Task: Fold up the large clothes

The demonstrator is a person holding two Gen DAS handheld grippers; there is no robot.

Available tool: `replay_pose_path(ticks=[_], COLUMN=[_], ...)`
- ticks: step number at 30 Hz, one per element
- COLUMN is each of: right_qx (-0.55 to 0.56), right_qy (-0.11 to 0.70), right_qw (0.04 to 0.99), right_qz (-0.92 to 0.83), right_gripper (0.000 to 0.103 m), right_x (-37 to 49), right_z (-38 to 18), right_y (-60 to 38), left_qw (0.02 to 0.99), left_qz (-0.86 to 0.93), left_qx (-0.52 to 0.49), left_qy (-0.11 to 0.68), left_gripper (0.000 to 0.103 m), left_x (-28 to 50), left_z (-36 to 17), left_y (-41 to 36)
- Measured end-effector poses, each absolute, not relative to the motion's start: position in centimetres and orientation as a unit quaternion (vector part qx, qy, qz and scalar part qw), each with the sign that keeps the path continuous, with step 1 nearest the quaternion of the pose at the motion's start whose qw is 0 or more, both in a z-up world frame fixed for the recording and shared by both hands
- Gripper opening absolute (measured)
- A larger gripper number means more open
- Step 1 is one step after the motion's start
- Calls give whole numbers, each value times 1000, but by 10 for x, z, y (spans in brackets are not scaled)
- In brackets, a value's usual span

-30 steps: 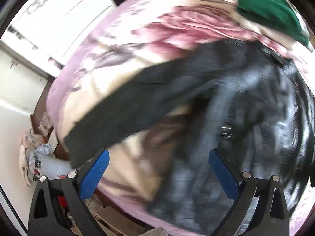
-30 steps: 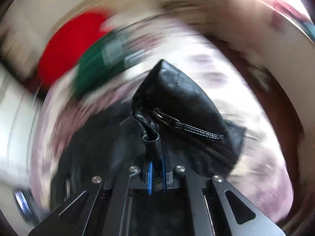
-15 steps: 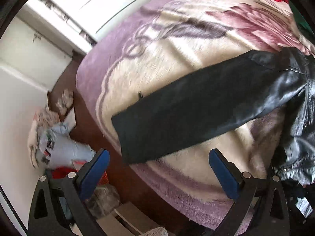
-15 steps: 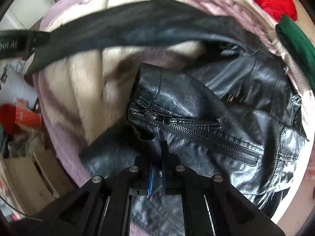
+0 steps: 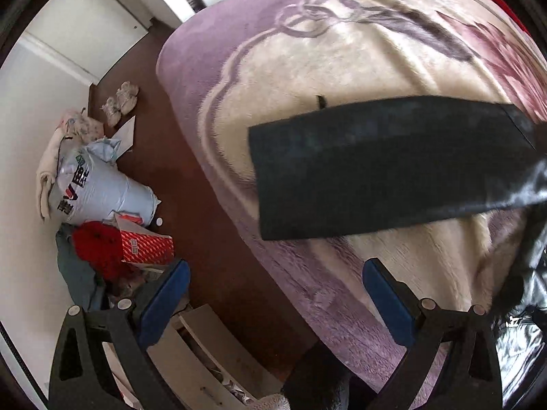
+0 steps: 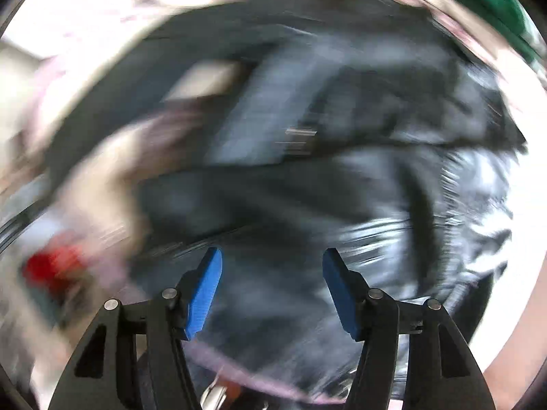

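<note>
jacket (image 5: 393,167), black leather, lies on the blanket (image 5: 307,78) that covers the bed. one sleeve stretches flat across the cream middle of the blanket, its cuff end toward the blanket's lilac border; the sleeve looks blurred. the shiny body of the jacket sits bunched at the right edge of the left wrist view.

left gripper (image 5: 273,294): jaws wide apart, blue pads (image 5: 164,302) bare, nothing between them. it hangs over the blanket's border where it meets the brown floor (image 5: 191,212). the sleeve cuff lies beyond the fingertips, farther onto the blanket, apart from both pads.

right gripper (image 6: 271,287): jaws opening, blue pads (image 6: 205,290) clear of the leather. this view is heavily smeared; the jacket fills most of it ahead of and below the fingers, a dark glossy mass on the blanket. no fold of leather shows pinched between the pads; whether the jacket touches the finger bases cannot be told through the blur.

off the blanket, beside its border: a pale printed bag (image 5: 102,191), a red box (image 5: 147,246) and a pair of shoes (image 5: 121,102) on the floor, against a white wall. a green garment (image 6: 492,7) sits at the far edge of the blanket, past the jacket, in the right wrist view.
</note>
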State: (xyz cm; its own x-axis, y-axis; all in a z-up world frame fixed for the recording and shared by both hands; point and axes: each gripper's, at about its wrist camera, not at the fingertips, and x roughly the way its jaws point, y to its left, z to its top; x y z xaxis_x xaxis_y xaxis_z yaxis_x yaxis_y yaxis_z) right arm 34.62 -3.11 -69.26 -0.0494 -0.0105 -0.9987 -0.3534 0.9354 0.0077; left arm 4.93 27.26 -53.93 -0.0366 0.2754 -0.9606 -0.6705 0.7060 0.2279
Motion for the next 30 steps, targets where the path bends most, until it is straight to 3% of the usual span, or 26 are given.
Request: replay_pose_path(ticks=[3, 7, 13, 14, 16, 18, 19, 21, 30], right_qx=[-122, -164, -75, -59, -27, 0, 11, 24, 21], right_qy=[770, 764, 780, 777, 779, 781, 781, 778, 724], right_qw=[620, 611, 613, 620, 622, 622, 622, 626, 688], right_qz=[85, 129, 103, 92, 74, 62, 55, 42, 45], right_gripper=[63, 64, 64, 64, 64, 64, 64, 64, 65], right_x=[352, 343, 349, 347, 350, 355, 353, 345, 340], right_z=[-750, -743, -734, -732, -730, -727, -728, -728, -688], right_y=[-51, -51, -109, -122, -149, -177, -192, -217, -279], left_qw=[672, 651, 563, 560, 558, 556, 553, 566, 733], left_qz=[351, 339, 271, 272, 288, 328, 350, 381, 396], left_qx=[-177, -265, -579, -592, -605, -588, -584, -559, -352], left_qy=[628, 625, 525, 513, 490, 489, 480, 470, 427], left_gripper=[103, 103, 103, 99, 81, 56, 48, 13, 7], left_x=[48, 39, 21, 22, 32, 38, 38, 42, 89], left_z=[-541, -556, -615, -620, -629, -631, -628, -612, -481], left_y=[283, 300, 333, 335, 346, 356, 360, 366, 344])
